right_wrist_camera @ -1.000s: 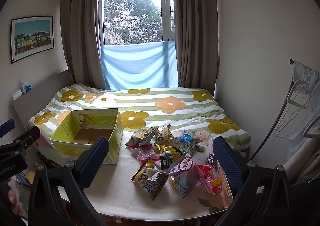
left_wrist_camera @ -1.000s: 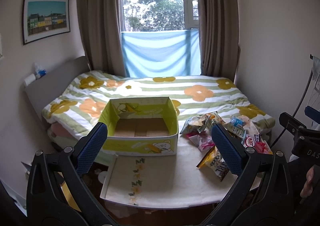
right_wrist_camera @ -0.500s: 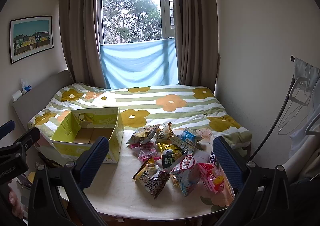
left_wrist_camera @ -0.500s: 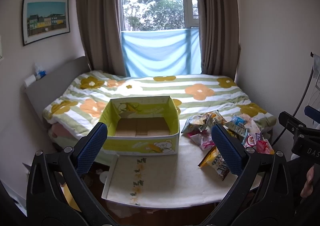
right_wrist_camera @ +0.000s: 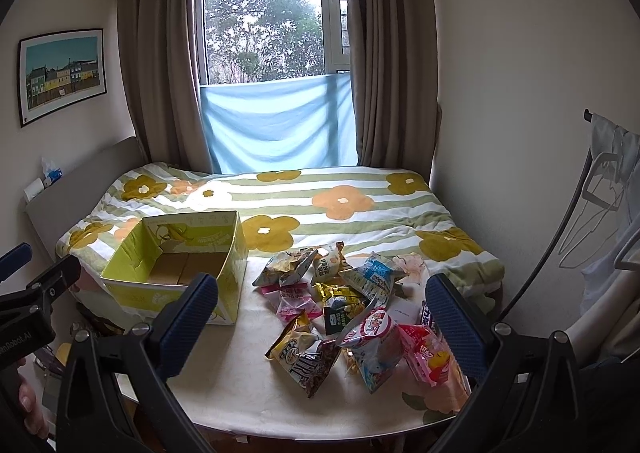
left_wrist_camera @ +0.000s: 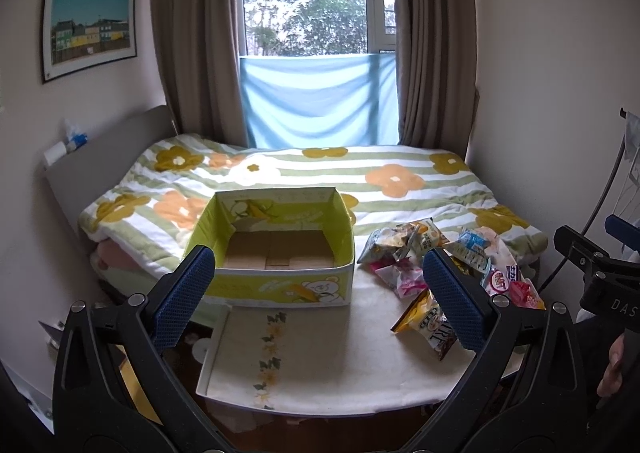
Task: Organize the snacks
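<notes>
A yellow-green cardboard box point(left_wrist_camera: 276, 285) stands open and empty at the table's far left; it also shows in the right wrist view point(right_wrist_camera: 224, 253). A pile of several snack packets point(right_wrist_camera: 344, 305) lies to its right, seen in the left wrist view too point(left_wrist_camera: 424, 273). My left gripper point(left_wrist_camera: 320, 297) is open and empty, held above the table's near edge in front of the box. My right gripper point(right_wrist_camera: 324, 325) is open and empty, held above the near side of the snack pile.
The white table point(left_wrist_camera: 320, 365) with a flower strip stands against a bed with a floral blanket point(left_wrist_camera: 320, 173). A clothes rack point(right_wrist_camera: 600, 221) stands at the right wall. The other gripper shows at each frame's side edge point(left_wrist_camera: 600, 269).
Both grippers have moved slightly forward and down toward the table; the box and the snacks look a little nearer. Nothing on the table has moved.
</notes>
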The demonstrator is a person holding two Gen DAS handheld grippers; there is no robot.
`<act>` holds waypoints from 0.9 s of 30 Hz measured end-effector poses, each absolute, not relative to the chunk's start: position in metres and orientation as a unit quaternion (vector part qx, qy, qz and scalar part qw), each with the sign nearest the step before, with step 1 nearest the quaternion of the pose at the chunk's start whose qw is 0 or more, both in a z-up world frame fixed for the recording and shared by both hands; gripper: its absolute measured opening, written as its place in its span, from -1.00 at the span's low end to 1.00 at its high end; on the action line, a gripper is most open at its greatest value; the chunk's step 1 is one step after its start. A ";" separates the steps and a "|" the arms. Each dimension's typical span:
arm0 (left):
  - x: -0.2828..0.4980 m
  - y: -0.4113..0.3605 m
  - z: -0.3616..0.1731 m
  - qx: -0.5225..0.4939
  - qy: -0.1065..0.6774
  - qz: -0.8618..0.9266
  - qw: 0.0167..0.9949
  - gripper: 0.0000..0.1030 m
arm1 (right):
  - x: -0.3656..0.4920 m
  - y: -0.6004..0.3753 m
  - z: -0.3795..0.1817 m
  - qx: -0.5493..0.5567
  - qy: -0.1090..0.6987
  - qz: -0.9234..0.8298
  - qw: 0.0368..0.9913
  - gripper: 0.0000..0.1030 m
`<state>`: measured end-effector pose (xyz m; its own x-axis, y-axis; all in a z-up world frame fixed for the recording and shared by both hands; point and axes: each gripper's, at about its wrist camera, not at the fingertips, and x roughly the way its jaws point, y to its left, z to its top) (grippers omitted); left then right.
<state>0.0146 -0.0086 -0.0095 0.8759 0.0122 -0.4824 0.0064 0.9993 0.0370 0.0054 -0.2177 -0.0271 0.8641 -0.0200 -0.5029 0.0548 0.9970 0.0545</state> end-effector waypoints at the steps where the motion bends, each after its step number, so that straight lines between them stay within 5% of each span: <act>1: 0.015 -0.009 -0.010 0.019 0.250 0.001 0.968 1.00 | 0.005 -0.218 -0.027 0.034 0.260 -0.020 0.965 1.00; 27: 0.027 -0.012 -0.013 0.018 0.257 -0.030 0.966 0.99 | 0.007 -0.221 -0.029 0.039 0.264 -0.021 0.963 1.00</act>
